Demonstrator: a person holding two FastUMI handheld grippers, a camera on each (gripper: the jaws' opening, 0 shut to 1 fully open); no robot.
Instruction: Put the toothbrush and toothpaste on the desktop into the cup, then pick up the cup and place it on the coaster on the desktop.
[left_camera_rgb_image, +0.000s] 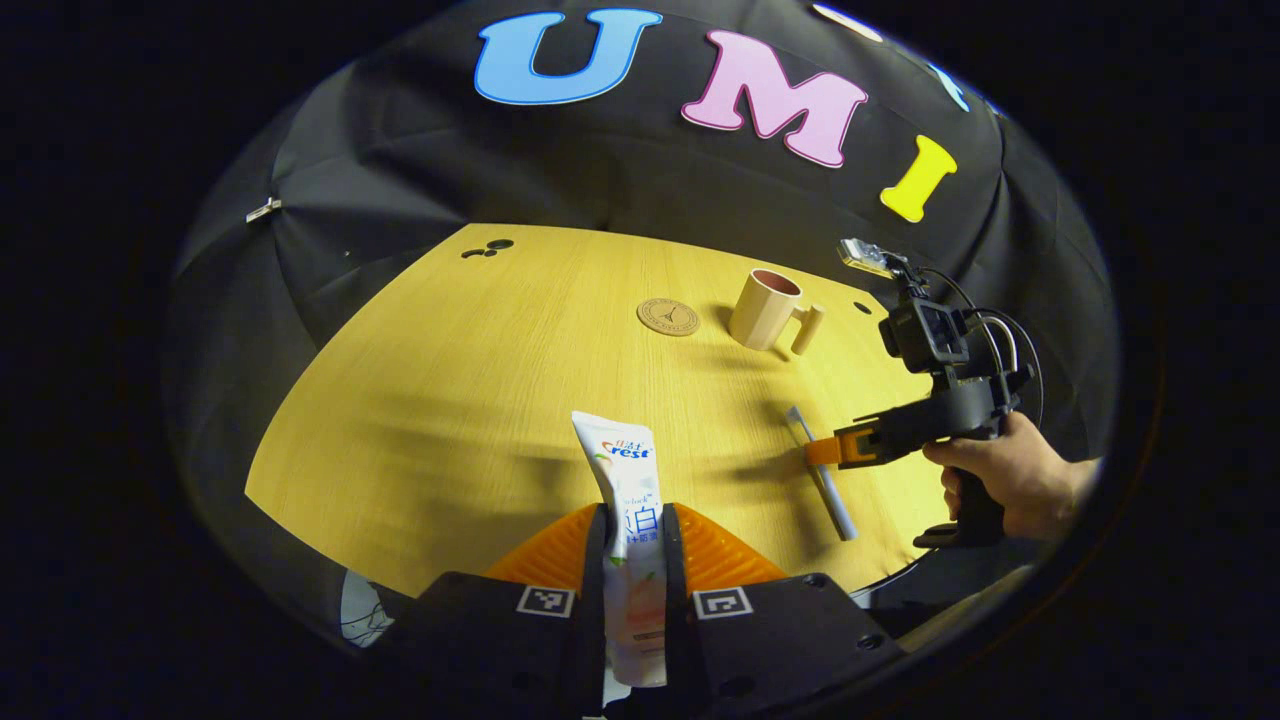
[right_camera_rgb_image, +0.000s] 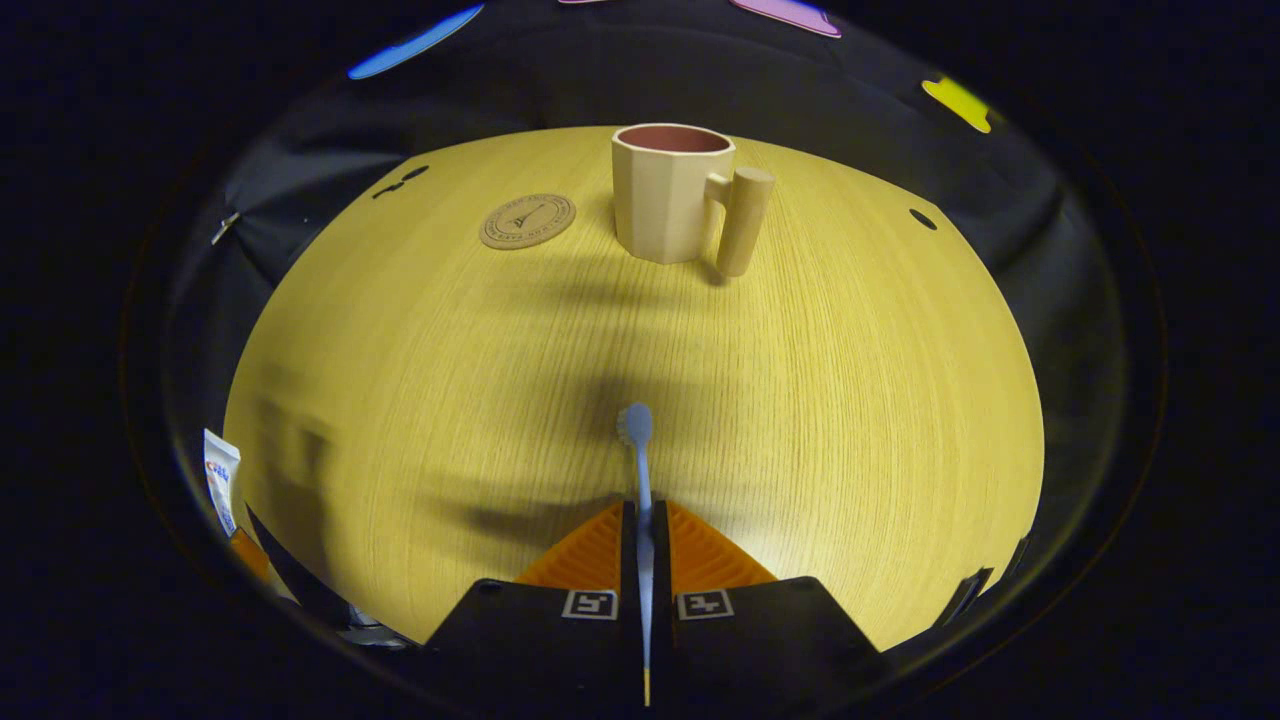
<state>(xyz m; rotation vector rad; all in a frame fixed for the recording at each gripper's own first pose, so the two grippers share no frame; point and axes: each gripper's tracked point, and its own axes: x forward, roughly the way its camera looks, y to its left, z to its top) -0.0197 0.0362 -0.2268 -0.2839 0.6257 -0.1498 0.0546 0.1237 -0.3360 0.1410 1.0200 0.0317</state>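
Toothpaste tube (left_camera_rgb_image: 625, 520) carries "Crest" logo in red and blue, Chinese characters above and below, too small to read. Coaster (left_camera_rgb_image: 668, 316) bears tower emblem; ring lettering illegible. Square coded markers on gripper bodies.

We cannot see the lower part of the toothpaste tube (left_camera_rgb_image: 625, 540) in the left gripper view: the two fingers of the left gripper (left_camera_rgb_image: 635, 535) cover its sides, and its bottom end runs down between the black finger mounts. In the right gripper view that tube is cut off at the near left edge, with just a white corner showing. The toothbrush (right_camera_rgb_image: 641, 500) handle is partly hidden between the fingers of the right gripper (right_camera_rgb_image: 641, 540). The stamped picture on the coaster (right_camera_rgb_image: 527, 220) is too small for us to make out. The person's hand (left_camera_rgb_image: 1005, 475) is cut off at the wrist by the right edge.
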